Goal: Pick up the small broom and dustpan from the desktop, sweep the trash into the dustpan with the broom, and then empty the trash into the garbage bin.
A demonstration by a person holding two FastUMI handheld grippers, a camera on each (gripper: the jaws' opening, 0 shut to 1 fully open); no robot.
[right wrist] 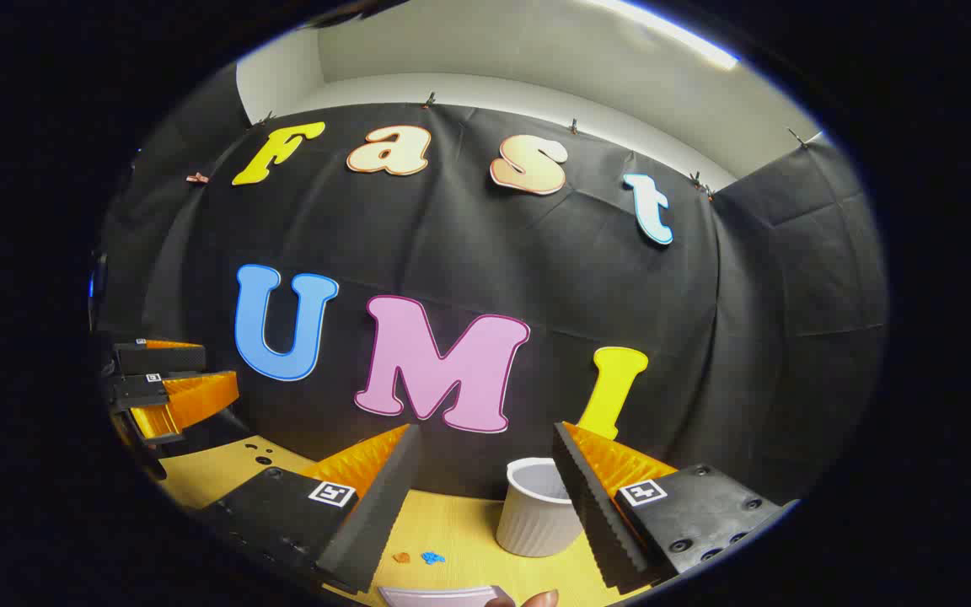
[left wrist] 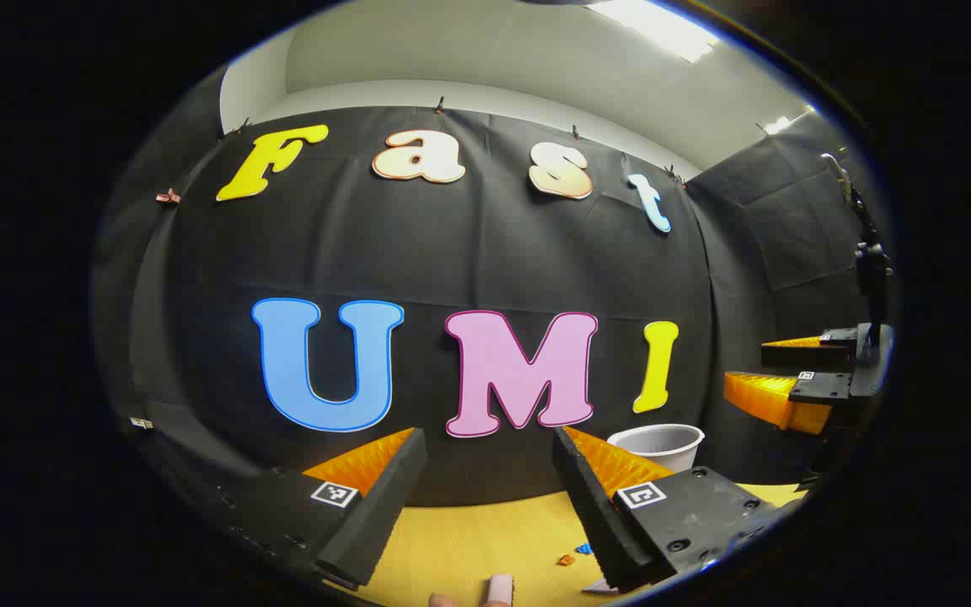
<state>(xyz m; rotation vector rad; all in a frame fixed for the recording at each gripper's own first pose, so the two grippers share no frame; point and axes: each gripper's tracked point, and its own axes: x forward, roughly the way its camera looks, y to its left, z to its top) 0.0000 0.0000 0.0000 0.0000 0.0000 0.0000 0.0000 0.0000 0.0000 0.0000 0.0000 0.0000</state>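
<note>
Stage: start | left hand-held gripper (left wrist: 485, 497): you held it released, empty, above the surface (left wrist: 469, 539) | right hand-held gripper (right wrist: 485, 497): released, empty | bin (right wrist: 536, 510): beyond right fingers, ready for emptying | trash (right wrist: 418, 557): scraps on surface | broom, dustpan: cannot tell.

Both views are evenly and fairly brightly lit from a ceiling light strip (left wrist: 658, 25) high above and ahead of each gripper, blown out to white glare in the left gripper view. The yellow desk (right wrist: 460, 531) takes only soft, faint shadows. Fisheye distortion bows straight lines strongly toward the rims, where detail darkens and smears; the centre stays sharp.
</note>
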